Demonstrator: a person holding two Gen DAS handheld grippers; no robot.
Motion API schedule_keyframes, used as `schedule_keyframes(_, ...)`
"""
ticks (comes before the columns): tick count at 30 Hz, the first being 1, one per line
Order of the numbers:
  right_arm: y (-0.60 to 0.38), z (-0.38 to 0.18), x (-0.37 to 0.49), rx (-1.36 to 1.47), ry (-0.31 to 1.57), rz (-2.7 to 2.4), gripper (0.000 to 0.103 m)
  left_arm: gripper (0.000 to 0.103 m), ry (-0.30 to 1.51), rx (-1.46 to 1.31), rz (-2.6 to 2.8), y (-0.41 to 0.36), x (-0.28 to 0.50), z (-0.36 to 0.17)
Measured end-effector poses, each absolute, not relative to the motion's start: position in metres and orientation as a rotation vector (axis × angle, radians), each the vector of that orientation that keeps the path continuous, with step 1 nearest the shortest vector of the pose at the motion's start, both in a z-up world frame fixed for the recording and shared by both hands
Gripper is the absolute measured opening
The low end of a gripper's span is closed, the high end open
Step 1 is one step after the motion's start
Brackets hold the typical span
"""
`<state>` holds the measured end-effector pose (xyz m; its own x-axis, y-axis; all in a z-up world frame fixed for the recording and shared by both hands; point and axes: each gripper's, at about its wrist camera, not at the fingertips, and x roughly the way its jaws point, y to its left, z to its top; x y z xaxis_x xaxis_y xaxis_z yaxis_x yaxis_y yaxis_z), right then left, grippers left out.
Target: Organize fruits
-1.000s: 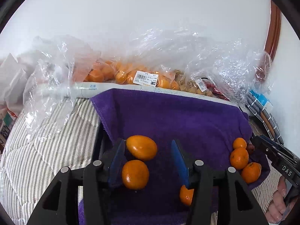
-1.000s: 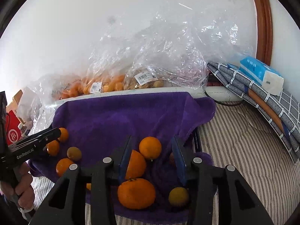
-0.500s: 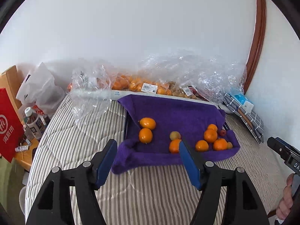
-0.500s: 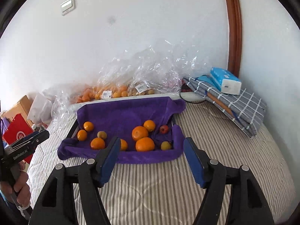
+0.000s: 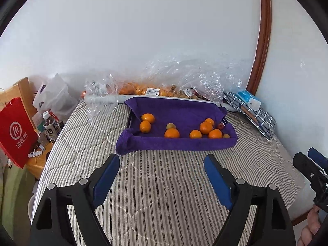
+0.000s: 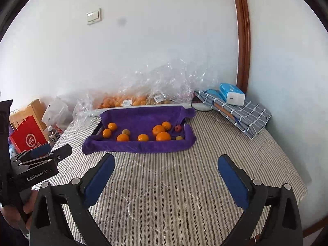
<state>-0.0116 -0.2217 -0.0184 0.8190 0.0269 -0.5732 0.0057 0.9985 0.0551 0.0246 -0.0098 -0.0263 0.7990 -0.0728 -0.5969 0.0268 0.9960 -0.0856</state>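
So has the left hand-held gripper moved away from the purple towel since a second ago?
Yes. The left hand-held gripper has pulled back off the purple towel over the striped bedding, jaws opening, empty.

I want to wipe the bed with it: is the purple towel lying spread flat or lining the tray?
Lining the tray. The purple towel drapes over the black tray's edges, its raised sides cupping the orange fruits.
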Motion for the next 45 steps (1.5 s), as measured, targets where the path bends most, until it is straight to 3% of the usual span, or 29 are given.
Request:
schedule_keyframes(2,-0.220,-0.015,-0.019,0.052,0.626,0.014,0.101,0.090,0.629,-0.061,-0.046,-0.014,0.015,-0.020)
schedule_keyframes(10,-0.224,-0.003,-0.045,0.055,0.628,-0.006,0.101,0.092,0.590,-0.046,-0.028,-0.019,-0.013,0.000)
schedule_keyframes(45,-0.229,0.004,-0.059,0.059,0.618,-0.023,0.101,0.093,0.584,-0.062,-0.035,-0.020,-0.022,0.010)
